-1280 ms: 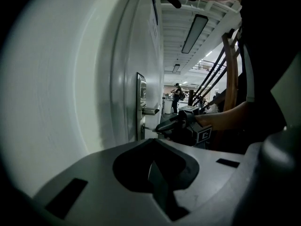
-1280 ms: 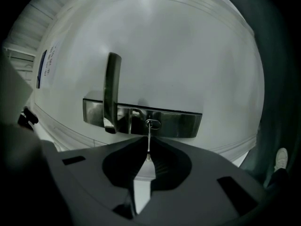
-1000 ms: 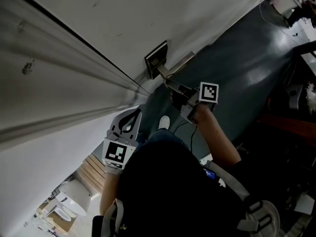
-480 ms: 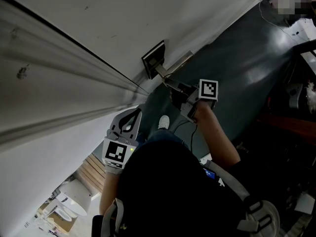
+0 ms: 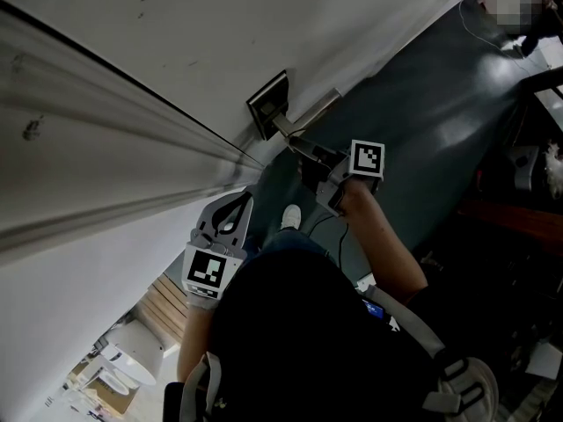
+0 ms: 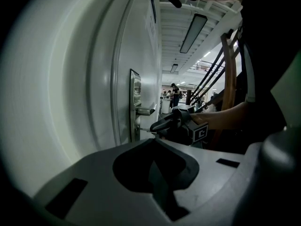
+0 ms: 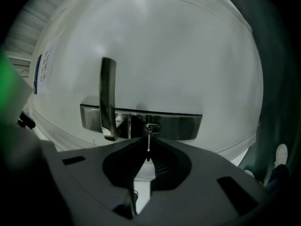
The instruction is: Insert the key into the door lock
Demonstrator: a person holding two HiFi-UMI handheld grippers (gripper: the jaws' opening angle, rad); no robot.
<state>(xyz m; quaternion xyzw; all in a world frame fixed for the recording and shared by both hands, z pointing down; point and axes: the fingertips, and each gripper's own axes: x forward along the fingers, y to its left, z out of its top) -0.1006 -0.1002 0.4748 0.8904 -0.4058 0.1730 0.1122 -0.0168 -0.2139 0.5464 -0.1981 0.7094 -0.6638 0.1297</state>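
Observation:
A steel lock plate (image 5: 267, 105) with a lever handle (image 5: 310, 112) sits on the white door (image 5: 176, 42). My right gripper (image 5: 297, 146) is just below the handle, shut on a thin key (image 7: 148, 144). The key's tip sits at the keyhole (image 7: 150, 127) in the lock plate (image 7: 181, 125), right of the lever handle (image 7: 108, 98); how deep it sits cannot be told. In the left gripper view the key (image 6: 143, 131) bridges the right gripper (image 6: 162, 125) and the lock plate (image 6: 135, 102). My left gripper (image 5: 236, 202) hangs back beside the door, shut and holding nothing.
The door frame's ridged moulding (image 5: 97, 174) runs along the left. The dark floor (image 5: 440, 121) spreads on the right, with a white shoe (image 5: 292, 218) below the grippers. Far down the corridor stand a person (image 6: 174, 94) and railings (image 6: 207, 74).
The right gripper has edged slightly toward the lock plate with the key. The left gripper has stayed where it was.

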